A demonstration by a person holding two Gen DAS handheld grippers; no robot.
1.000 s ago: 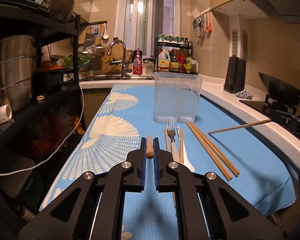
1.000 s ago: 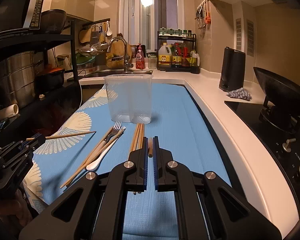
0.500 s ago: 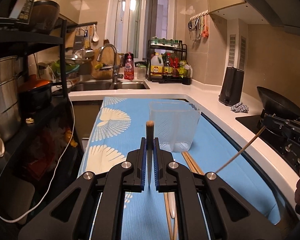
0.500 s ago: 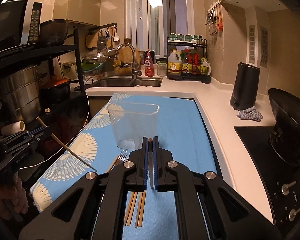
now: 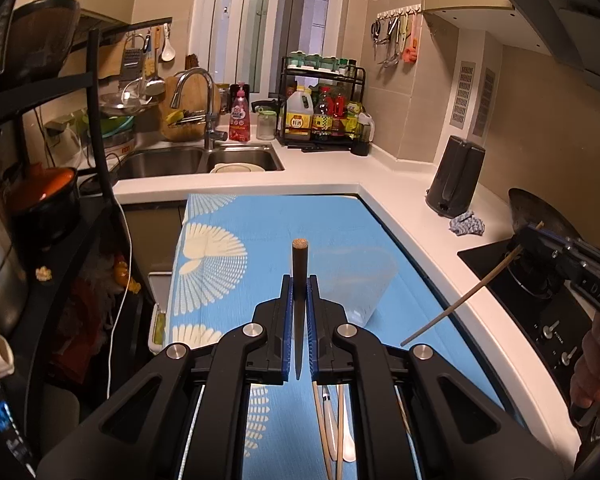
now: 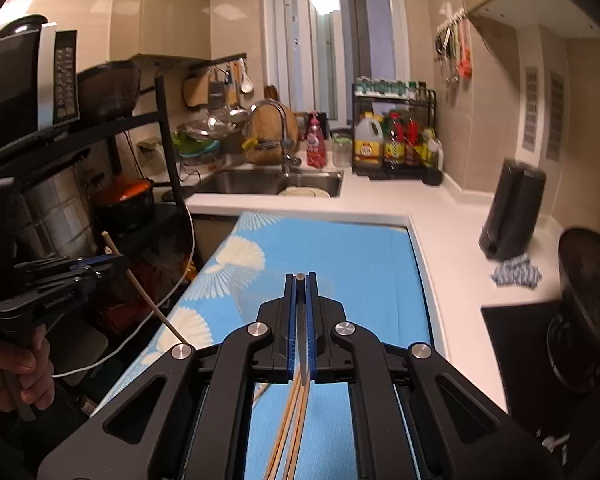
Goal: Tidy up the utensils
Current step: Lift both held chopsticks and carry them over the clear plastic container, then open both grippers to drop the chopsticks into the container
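My left gripper (image 5: 300, 280) is shut on a dark wooden chopstick (image 5: 300, 256), whose blunt end sticks up past the pads. Just beyond it a clear plastic container (image 5: 352, 280) stands on the blue patterned cloth (image 5: 236, 248). My right gripper (image 6: 300, 280) is shut on another chopstick (image 6: 300, 277), gripped near its top end. In the left wrist view the right gripper (image 5: 536, 240) shows at the right with its chopstick (image 5: 460, 308) slanting down. Seen from the right wrist, the left gripper (image 6: 108, 266) holds its chopstick (image 6: 148, 300). A spoon and more chopsticks (image 5: 330, 420) lie on the cloth below.
A pair of chopsticks (image 6: 288, 432) lies on the cloth under the right gripper. A sink (image 5: 204, 160) is at the far end, a black kettle (image 5: 456, 180) and wok (image 5: 540, 216) on the right counter, a rack with pots (image 6: 60, 208) at the left.
Both grippers have risen from the cloth, each lifting a chopstick. The held chopsticks swung from lying flat to slanting. The container and the utensils on the cloth now sit lower in both views.
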